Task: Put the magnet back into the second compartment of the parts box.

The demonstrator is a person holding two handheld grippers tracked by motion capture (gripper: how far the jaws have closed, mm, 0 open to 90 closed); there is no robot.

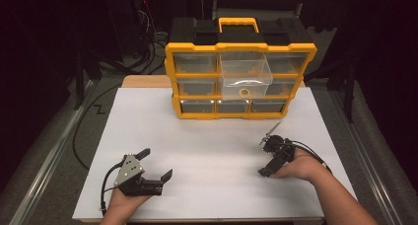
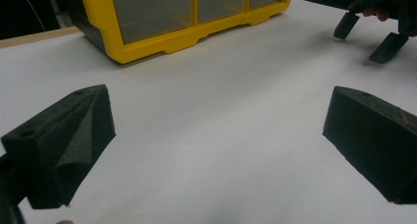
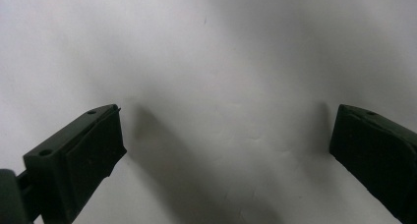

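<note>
A yellow and black drawer cabinet [image 1: 240, 79] stands at the back of the white tabletop [image 1: 207, 151]. Its top middle clear drawer [image 1: 245, 77] is pulled out, and a small yellow ring [image 1: 244, 92] shows through its front. My left gripper [image 1: 156, 163] rests at the front left, open and empty, with its jaws aimed right. In the left gripper view the gripper [image 2: 219, 130] is spread wide over bare white surface, with the cabinet [image 2: 187, 17] beyond it. My right gripper [image 1: 263, 158] is at the front right, open and empty, tipped down at the tabletop [image 3: 221, 62].
The far right gripper [image 2: 366, 35] appears at the top right of the left gripper view. A wooden table edge [image 1: 145, 81] runs behind the white surface, and black cables [image 1: 86, 121] lie on the floor at the left. Bare white surface lies between the grippers and the cabinet.
</note>
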